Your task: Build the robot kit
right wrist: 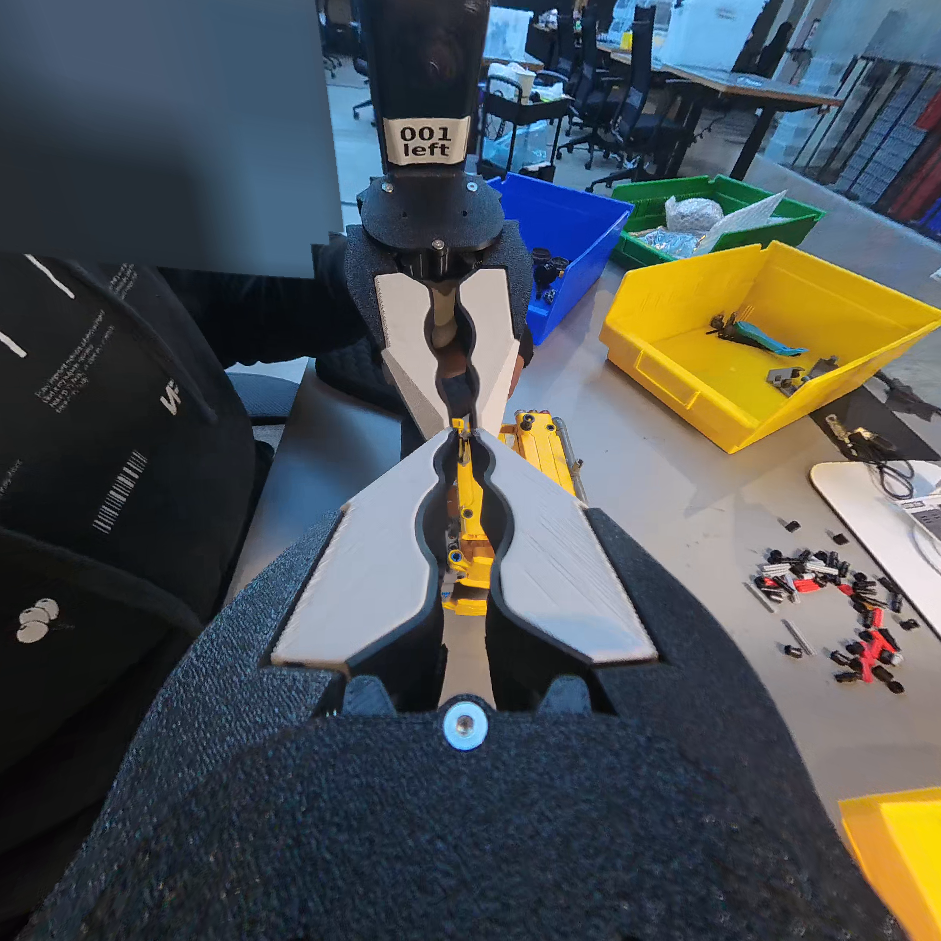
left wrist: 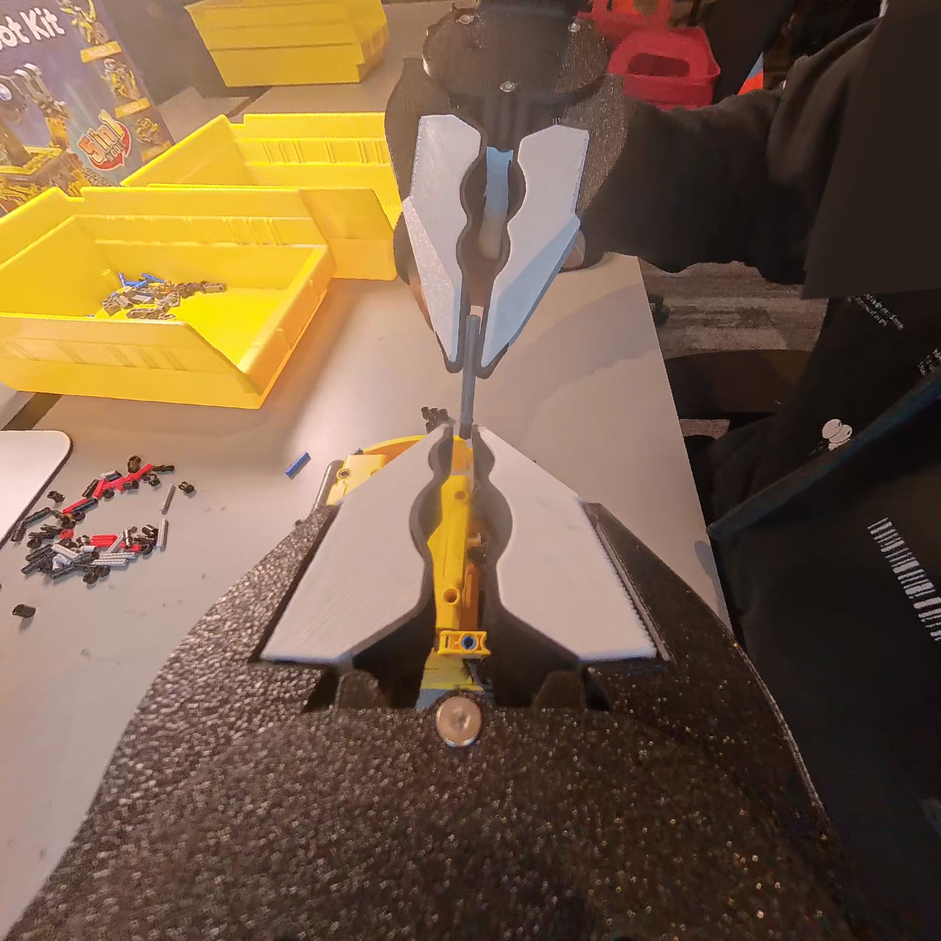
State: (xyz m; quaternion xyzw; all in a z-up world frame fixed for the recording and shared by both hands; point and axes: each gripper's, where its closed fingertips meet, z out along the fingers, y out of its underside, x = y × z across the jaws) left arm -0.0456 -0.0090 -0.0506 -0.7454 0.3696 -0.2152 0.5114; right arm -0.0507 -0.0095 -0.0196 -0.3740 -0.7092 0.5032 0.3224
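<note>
My left gripper [left wrist: 462, 433] has its fingers clamped on a yellow brick assembly [left wrist: 450, 550] above the table [left wrist: 214, 458]. My right gripper [left wrist: 466, 364], at 12 o'clock, pinches a dark axle rod [left wrist: 471, 377] whose tip meets the assembly. Loose pins [left wrist: 91, 529] lie at 9 o'clock.
</note>
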